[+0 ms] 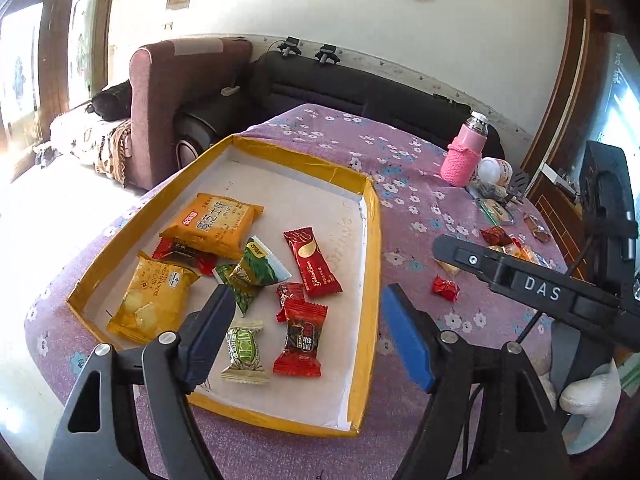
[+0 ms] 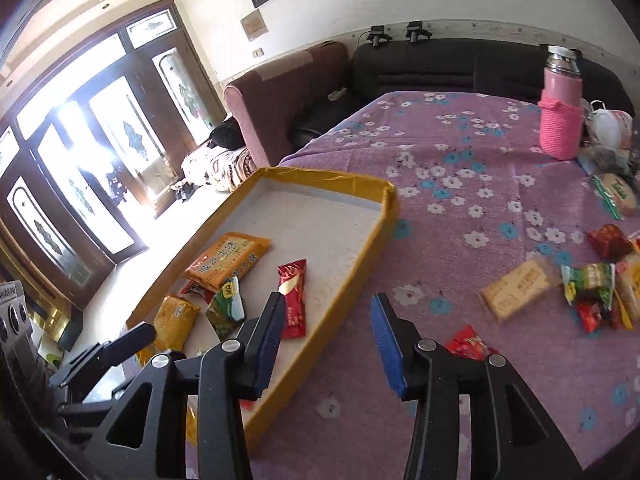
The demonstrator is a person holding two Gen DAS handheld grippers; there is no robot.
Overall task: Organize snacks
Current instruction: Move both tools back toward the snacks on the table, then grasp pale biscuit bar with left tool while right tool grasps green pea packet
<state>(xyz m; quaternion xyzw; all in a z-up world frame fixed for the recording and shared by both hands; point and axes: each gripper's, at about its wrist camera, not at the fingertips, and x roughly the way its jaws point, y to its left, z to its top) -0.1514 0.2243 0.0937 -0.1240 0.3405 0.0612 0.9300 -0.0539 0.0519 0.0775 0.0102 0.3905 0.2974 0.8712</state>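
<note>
A shallow yellow-rimmed cardboard tray [image 1: 370,240] lies on the purple flowered tablecloth and holds several snack packets: an orange packet [image 1: 214,224], a yellow cracker bag [image 1: 154,300], a red bar [image 1: 312,262], green packets and red candies. It also shows in the right wrist view [image 2: 384,220]. My left gripper [image 1: 308,336] is open and empty above the tray's near end. My right gripper [image 2: 326,344] is open and empty over the tray's right rim. Loose snacks lie on the cloth at right: a red candy [image 1: 445,288], a clear-wrapped biscuit [image 2: 516,288] and a green packet [image 2: 590,280].
A pink knit-sleeved bottle [image 2: 560,116] and a white jar [image 2: 612,128] stand at the table's far right. A maroon armchair [image 1: 176,96] and black sofa [image 1: 360,84] stand behind the table. Glass doors are at left.
</note>
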